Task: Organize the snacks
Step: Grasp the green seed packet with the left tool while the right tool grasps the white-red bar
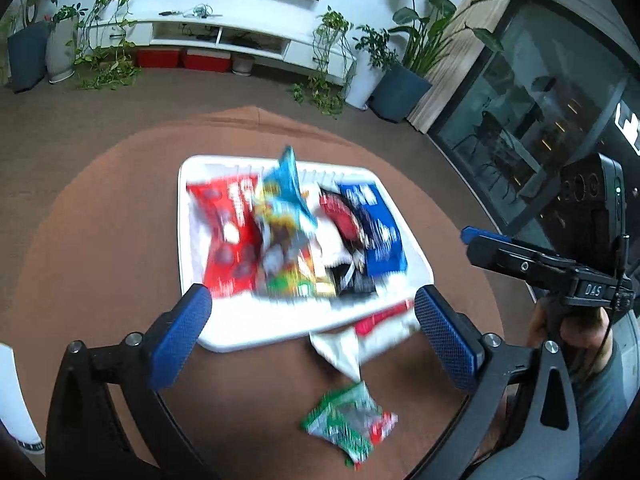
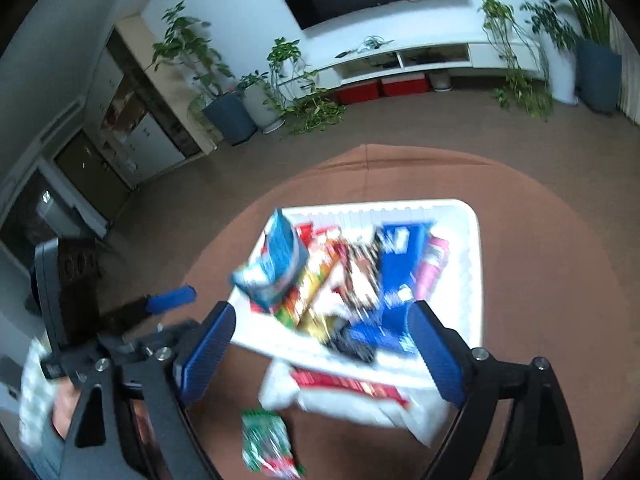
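Snacks (image 1: 292, 236) mostly piled in white tray (image 1: 184, 240) at frame centre, white pack (image 1: 360, 340) and green pack (image 1: 348, 424) outside below it; both grippers (image 1: 312, 336) (image 2: 324, 356) wide open, empty; next: probably closing on one outside pack, lifting into tray.

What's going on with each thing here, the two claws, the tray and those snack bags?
Left gripper: open, empty.
Right gripper: open, empty.
White tray: on the brown table, full of packets.
Light blue packet: on top of the pile.
White-and-red packet: outside, against the tray's near edge.
Green packet: outside, on the table.
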`<state>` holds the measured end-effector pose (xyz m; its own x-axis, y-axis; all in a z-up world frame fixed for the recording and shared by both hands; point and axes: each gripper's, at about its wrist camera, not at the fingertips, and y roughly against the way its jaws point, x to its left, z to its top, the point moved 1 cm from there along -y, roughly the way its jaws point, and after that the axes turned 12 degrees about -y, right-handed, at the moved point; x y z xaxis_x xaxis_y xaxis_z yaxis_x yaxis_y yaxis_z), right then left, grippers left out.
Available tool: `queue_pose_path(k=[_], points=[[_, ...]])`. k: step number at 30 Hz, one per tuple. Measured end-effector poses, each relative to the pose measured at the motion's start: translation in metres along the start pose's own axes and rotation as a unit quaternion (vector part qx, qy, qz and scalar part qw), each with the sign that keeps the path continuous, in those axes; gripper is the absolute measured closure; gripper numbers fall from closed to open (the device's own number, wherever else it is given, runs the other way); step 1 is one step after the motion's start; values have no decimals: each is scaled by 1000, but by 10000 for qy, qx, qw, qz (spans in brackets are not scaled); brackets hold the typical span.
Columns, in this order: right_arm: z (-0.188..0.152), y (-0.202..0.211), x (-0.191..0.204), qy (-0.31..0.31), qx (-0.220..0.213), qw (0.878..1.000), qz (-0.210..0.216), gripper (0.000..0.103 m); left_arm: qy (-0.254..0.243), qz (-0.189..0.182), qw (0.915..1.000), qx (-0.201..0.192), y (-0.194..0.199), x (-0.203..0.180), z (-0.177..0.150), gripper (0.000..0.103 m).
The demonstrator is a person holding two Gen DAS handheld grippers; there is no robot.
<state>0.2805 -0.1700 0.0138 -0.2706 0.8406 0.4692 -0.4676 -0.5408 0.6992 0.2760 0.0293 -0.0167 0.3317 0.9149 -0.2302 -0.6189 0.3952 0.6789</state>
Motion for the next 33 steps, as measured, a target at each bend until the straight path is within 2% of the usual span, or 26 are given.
queue_pose_path(k=[6, 10, 13, 16, 18, 24, 33], points=[[-45, 4, -34, 166, 398, 9989, -184, 13, 170, 36, 9997, 152, 1, -29, -51, 0], [-51, -6, -59, -197, 480, 9981, -347, 13, 143, 92, 9996, 237, -11, -53, -66, 0], [-45, -16, -78, -715, 474, 9950, -502, 13, 75, 299, 9985, 461, -27, -66, -69, 0], [-42, -27, -91, -1080, 578, 9910, -538, 13, -132, 720, 9955, 599, -38, -76, -67, 0], [-44, -37, -98, -1236, 709, 9875, -668, 17, -163, 991, 9915, 825, -50, -78, -68, 0], [-52, -38, -81, -991, 828, 9914, -200, 17, -477, 1397, 9809, 1270, -74, -82, -78, 0], [-71, -28, -37, -487, 1164, 9898, 655, 17, -461, 1441, 9789, 1372, -66, -70, -93, 0]])
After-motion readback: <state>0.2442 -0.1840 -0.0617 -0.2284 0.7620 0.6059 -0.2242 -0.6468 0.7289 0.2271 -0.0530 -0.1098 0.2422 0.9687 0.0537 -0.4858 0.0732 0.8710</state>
